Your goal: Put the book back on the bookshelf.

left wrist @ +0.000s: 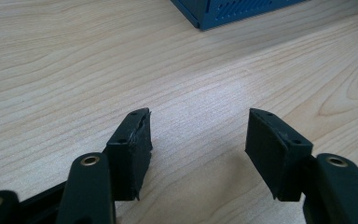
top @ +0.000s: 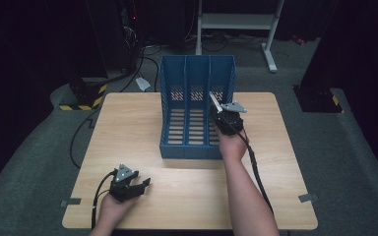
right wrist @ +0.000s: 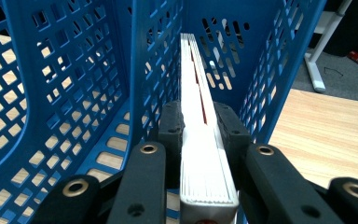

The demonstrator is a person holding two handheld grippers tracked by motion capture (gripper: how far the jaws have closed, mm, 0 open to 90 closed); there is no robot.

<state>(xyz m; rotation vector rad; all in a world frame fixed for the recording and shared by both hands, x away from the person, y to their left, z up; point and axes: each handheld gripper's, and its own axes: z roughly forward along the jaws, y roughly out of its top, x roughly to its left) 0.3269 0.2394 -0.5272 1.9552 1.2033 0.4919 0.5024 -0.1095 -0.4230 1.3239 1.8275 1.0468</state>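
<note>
A blue three-slot file rack [top: 197, 81] stands at the middle of the wooden table [top: 128, 123]. My right gripper [top: 221, 114] is shut on a thin white book [top: 214, 102], held edge-up over the rack's right slot. In the right gripper view the white book [right wrist: 200, 121] runs between the pads [right wrist: 171, 128] into the rightmost slot of the blue rack [right wrist: 65, 93]. My left gripper [top: 145, 186] rests near the table's front left. Its jaws stand open over bare wood [left wrist: 186, 70] with nothing between the pads [left wrist: 133, 149].
A corner of the blue rack [left wrist: 223, 11] lies beyond the left gripper. Cables [top: 142, 54] trail on the grey floor behind the table, and a white desk frame [top: 236, 22] stands at the back. Yellow-black striped blocks [top: 81, 98] sit off the table's far left corner.
</note>
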